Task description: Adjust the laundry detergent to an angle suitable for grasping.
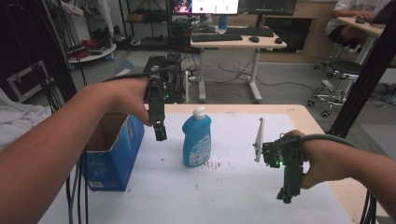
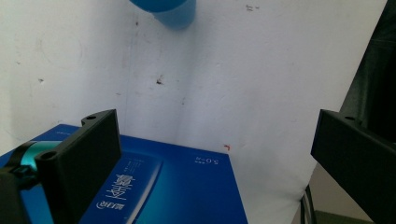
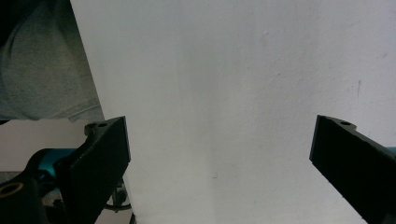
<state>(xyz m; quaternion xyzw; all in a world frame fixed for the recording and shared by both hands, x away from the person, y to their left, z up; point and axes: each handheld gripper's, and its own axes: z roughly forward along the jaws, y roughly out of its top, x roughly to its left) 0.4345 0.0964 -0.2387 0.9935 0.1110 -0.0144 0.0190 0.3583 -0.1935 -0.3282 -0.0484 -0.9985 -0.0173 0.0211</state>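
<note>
Left hand-held gripper (image 1: 160, 133): left of centre in the high view, held above the worktop, pointing down, between the box and the bottle. Jaws spread wide in the left gripper view, nothing between them; box top at lower left of that view, bottle base at the upper edge.

Right hand-held gripper (image 1: 286, 196): lower right of the high view, pointing down, just above the worktop surface. Jaws spread wide in the right gripper view, nothing between them; white sheet beneath. Grey plate standing upright on its upper side.

Blue cardboard box (image 1: 116, 154): left of the high view, on the worktop, top open, lying near the left edge. Printed lettering on the blue face in the left gripper view (image 2: 154, 186).

Blue bottle (image 1: 196, 140): centre of the high view, upright on the worktop, white cap on top, label facing the camera. Well apart from the right hand-held gripper, near the left one.

Worktop (image 1: 233, 186): covered with a white sheet, small dark and reddish specks just right of the bottle base; bare wooden edge at far and right sides.

Background, upper part of the high view: desk with keyboard and monitors, stool on castors, seated person at upper right.
</note>
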